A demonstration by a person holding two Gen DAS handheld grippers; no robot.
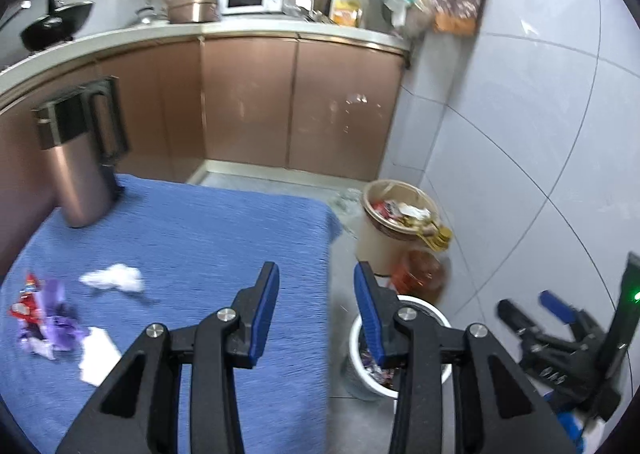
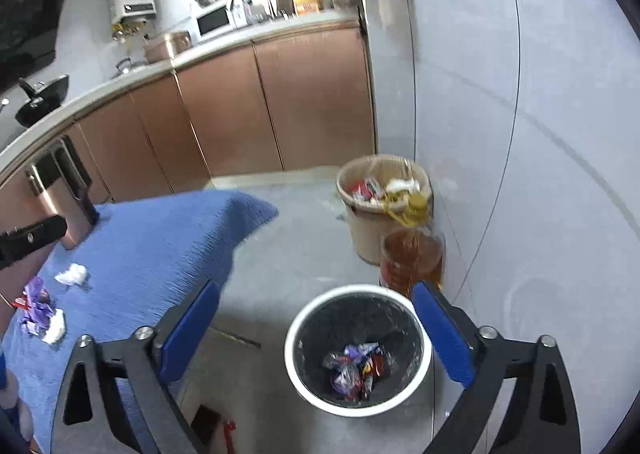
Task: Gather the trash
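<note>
A white-rimmed bin (image 2: 358, 348) with a black liner stands on the floor right of the table and holds several wrappers (image 2: 356, 370); it also shows in the left wrist view (image 1: 362, 364). On the blue cloth (image 1: 192, 254) lie a crumpled white tissue (image 1: 114, 277), a purple and red wrapper pile (image 1: 42, 318) and a white paper scrap (image 1: 98, 354); the tissue (image 2: 72, 275) and wrappers (image 2: 36, 308) also show in the right wrist view. My left gripper (image 1: 316, 290) is open and empty over the table's right edge. My right gripper (image 2: 316, 318) is open and empty above the bin.
A tall copper flask (image 1: 80, 158) stands at the cloth's far left. A beige bin (image 2: 384, 206) full of rubbish and an amber oil jug (image 2: 412, 258) stand by the tiled wall. Brown cabinets (image 1: 296, 102) and a cluttered counter run behind.
</note>
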